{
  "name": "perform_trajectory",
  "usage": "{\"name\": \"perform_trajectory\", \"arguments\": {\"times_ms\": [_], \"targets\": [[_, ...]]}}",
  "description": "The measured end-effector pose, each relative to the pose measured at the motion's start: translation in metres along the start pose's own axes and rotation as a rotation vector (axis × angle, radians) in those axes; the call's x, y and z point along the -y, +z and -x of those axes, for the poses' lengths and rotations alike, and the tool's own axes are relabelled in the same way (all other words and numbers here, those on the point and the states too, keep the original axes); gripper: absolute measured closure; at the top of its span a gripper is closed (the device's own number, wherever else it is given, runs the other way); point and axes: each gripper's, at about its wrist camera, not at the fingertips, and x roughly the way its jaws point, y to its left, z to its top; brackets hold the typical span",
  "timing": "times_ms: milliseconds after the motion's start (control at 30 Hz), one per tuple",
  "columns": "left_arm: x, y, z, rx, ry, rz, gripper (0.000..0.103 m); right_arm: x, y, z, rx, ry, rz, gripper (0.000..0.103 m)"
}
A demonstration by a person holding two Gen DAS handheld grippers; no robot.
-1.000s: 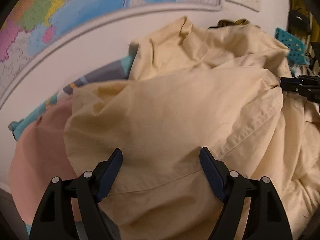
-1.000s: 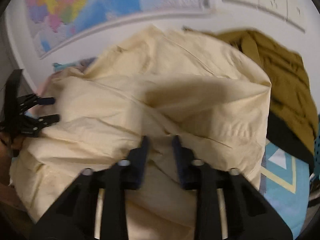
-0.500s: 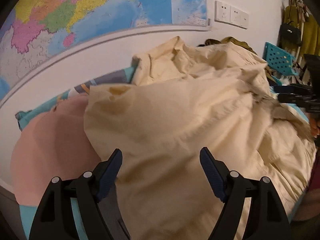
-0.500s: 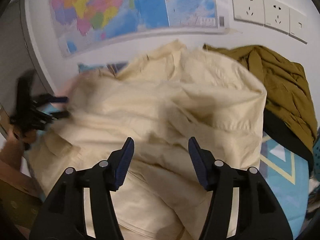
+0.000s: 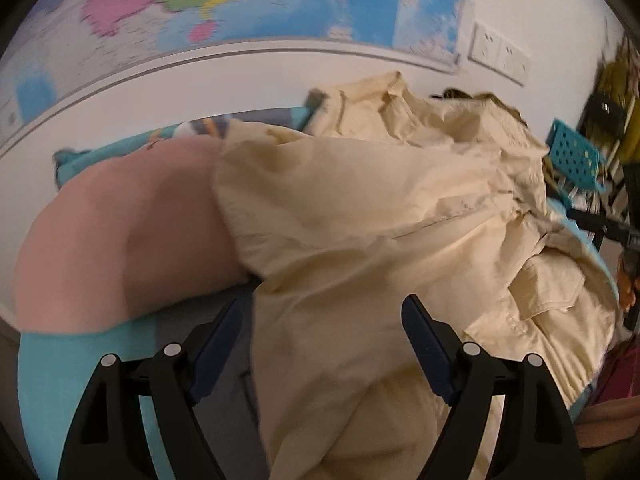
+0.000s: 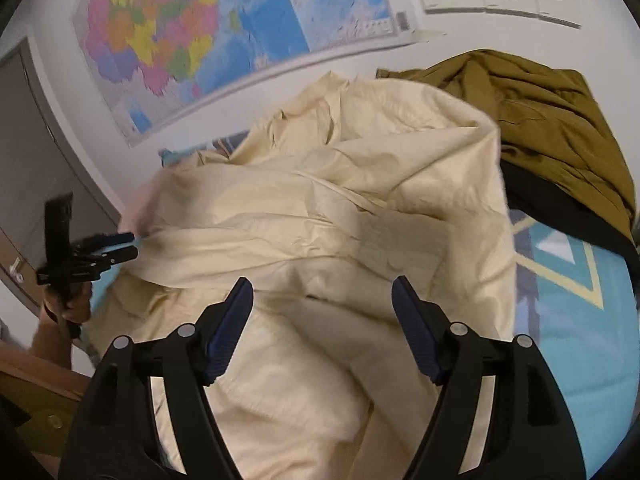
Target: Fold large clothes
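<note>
While spread over the centre of both frames, large crumpled cream cotton jacket (image 6: 320,208) grasped by nothing: right gripper (image 6: 322,300) just opening, released; left gripper (image 5: 324,328) also released, jaws wide.

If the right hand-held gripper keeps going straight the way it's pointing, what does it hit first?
Most likely the cream garment. The right hand-held gripper is open with nothing between its jaws, which have just been opening, and the crumpled fabric fills the view ahead. Depth is unclear.
</note>
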Motion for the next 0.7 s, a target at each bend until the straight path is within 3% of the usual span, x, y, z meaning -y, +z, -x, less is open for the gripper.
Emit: {"name": "perform_trajectory", "arguments": {"times_ms": [233, 400, 700], "targets": [[-0.018, -0.035, 0.03, 0.023, -0.029, 0.08, 0.022, 0.021, -0.032, 0.045, 0.023, 0.025, -0.115, 0.023], [-0.024, -0.063, 0.033, -0.011, -0.055, 0.142, 0.022, 0.042, -0.054, 0.064, 0.04, 0.016, -0.213, 0.02], [-0.038, -0.103, 0.03, -0.077, -0.22, 0.29, 0.021, 0.068, -0.096, 0.077, 0.002, 0.031, -0.324, 0.014]]}}
